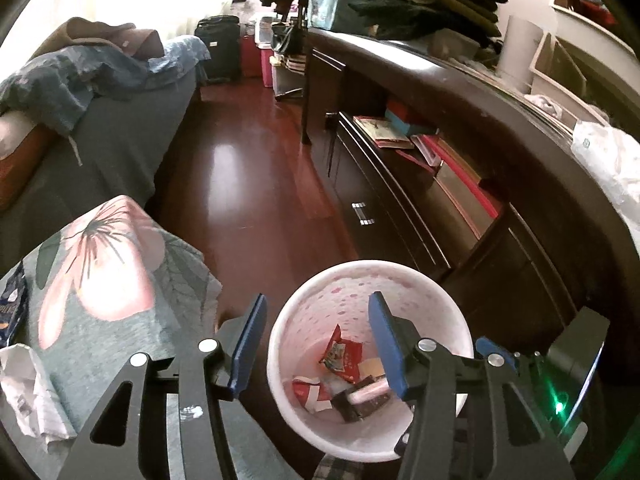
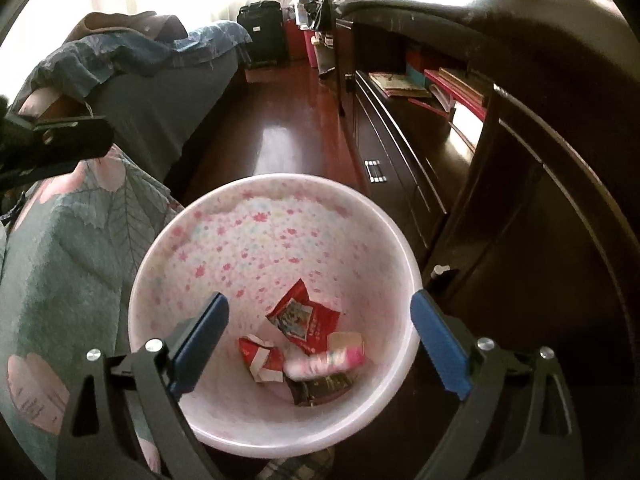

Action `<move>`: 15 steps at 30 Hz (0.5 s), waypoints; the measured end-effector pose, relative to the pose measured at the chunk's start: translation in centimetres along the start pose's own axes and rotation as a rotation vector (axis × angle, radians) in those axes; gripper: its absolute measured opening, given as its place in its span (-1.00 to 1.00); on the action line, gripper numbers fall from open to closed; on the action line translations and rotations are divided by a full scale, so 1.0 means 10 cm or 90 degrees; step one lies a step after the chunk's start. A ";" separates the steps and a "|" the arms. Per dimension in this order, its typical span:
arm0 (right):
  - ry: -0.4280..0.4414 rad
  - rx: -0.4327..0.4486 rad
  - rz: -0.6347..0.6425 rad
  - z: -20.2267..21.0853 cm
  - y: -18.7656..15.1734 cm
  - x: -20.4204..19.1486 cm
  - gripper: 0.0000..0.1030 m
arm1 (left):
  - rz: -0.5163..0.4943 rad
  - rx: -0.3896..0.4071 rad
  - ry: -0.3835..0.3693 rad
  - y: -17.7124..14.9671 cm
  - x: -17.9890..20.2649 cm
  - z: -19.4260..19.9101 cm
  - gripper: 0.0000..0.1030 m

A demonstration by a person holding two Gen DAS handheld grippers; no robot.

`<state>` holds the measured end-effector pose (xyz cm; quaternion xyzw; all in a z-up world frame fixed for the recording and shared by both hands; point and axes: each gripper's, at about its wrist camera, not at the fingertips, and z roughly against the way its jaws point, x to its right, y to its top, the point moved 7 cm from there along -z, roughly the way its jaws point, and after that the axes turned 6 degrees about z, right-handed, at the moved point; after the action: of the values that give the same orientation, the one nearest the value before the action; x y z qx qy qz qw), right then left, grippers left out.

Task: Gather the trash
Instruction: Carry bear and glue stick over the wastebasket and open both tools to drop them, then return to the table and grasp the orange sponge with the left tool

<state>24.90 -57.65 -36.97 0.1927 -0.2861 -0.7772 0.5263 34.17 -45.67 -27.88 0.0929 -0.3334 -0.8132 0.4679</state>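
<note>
Right tongs (image 2: 320,344) open over bin (image 2: 256,188), wrappers (image 2: 304,320) inside

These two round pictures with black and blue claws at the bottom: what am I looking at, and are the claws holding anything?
No robot: a person holds a two-finger gripper in each hand, with a camera looking along the fingers. One picture is from the left gripper, the other from the right gripper. Both hover over a pink flowered bin on the floor, beside a flowered cloth and a dark cabinet. In the bin lie a red wrapper, a pink tube and other scraps. Both grippers are open and hold nothing.
</note>
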 end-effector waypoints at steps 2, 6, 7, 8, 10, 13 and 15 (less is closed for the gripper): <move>-0.007 -0.003 0.005 0.01 0.01 -0.02 0.81 | 0.006 0.003 0.000 -0.01 -0.05 0.06 0.03; -0.003 0.003 0.009 0.13 0.03 -0.09 0.82 | 0.011 0.012 0.004 -0.01 -0.12 0.19 0.02; -0.001 0.004 0.010 0.16 0.03 -0.10 0.82 | 0.013 0.015 0.004 -0.01 -0.14 0.23 0.02; 0.001 0.006 0.013 0.21 0.04 -0.13 0.82 | 0.015 0.018 0.004 -0.02 -0.16 0.27 0.02; 0.002 0.013 0.024 0.34 0.05 -0.21 0.84 | 0.018 0.026 0.005 -0.03 -0.21 0.37 0.02; -0.004 0.021 0.041 0.51 0.07 -0.31 0.87 | 0.018 0.035 0.015 -0.06 -0.25 0.49 0.03; -0.007 0.024 0.054 0.65 0.07 -0.39 0.87 | 0.018 0.042 0.023 -0.09 -0.31 0.59 0.03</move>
<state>22.97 -52.63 -31.61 0.1860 -0.3117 -0.7499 0.5531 32.48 -40.15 -24.44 0.1180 -0.3530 -0.7930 0.4822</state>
